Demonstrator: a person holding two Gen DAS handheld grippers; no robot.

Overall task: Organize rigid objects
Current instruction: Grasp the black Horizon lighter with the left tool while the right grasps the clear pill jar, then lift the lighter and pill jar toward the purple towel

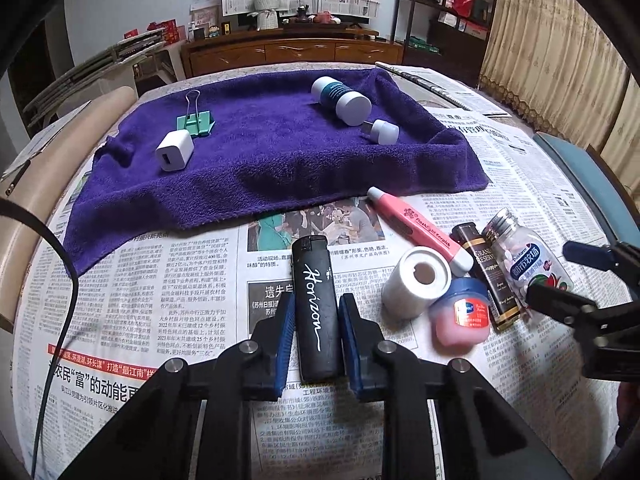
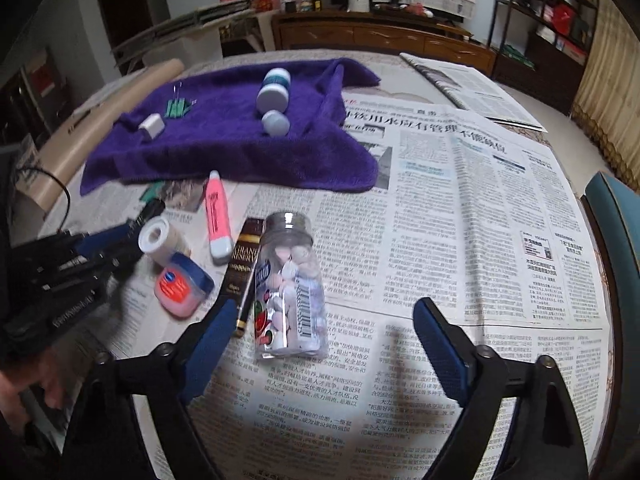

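Observation:
My left gripper [image 1: 314,308] is shut on a black "Horizon" lighter [image 1: 315,304] that lies on the newspaper. My right gripper [image 2: 324,326] is open, its jaws either side of a clear candy bottle [image 2: 290,286] lying on the paper. Beside these lie a white roll [image 1: 416,282], a pink jar with blue lid [image 1: 462,312], a dark brown tube [image 1: 486,276] and a pink pen [image 1: 416,228]. A purple towel [image 1: 272,152] holds a white charger [image 1: 175,151], a green binder clip [image 1: 195,122], a white bottle [image 1: 340,98] and a small white cap [image 1: 382,131].
Newspaper [image 2: 460,208] covers the whole table. A black cable [image 1: 60,280] hangs at the left. A blue chair [image 2: 616,216] stands at the table's right edge. A wooden sideboard [image 1: 288,52] and shelves stand behind.

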